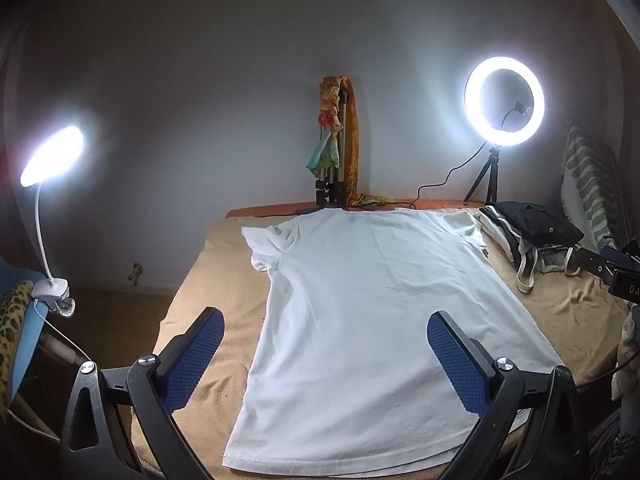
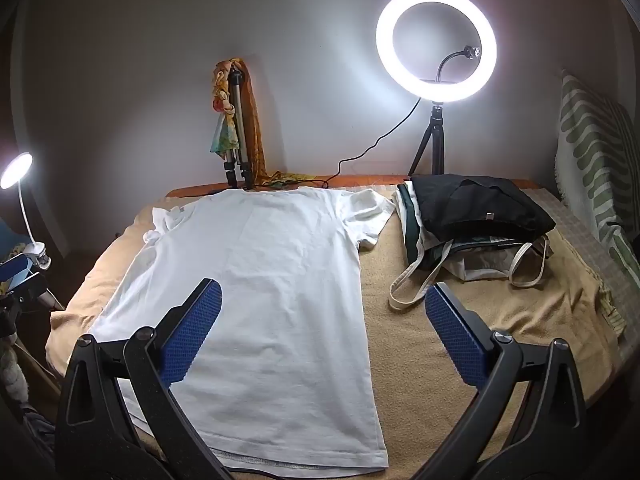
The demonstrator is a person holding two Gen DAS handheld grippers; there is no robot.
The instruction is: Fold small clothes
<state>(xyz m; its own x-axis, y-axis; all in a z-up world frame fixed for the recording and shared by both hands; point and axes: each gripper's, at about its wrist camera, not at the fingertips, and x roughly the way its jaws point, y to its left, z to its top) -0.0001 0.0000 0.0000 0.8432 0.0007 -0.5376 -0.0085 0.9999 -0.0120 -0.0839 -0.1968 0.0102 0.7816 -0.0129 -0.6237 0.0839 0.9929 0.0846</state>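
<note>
I'm holding my left hand-held gripper (image 1: 326, 344) spread wide over the near part of the white T-shirt (image 1: 360, 320), gripping nothing. My right hand-held gripper (image 2: 323, 318) is hovering equally spread, empty, straddling the shirt's right edge. The shirt is lying flat on the tan blanket (image 2: 460, 360), hem nearest me, sleeves at the far end. A pile of folded clothes (image 2: 472, 216) is sitting just right of the shirt on the same blanket. A ring light (image 2: 436, 44) is glowing behind it, a clip lamp (image 1: 52, 156) shining at left.
</note>
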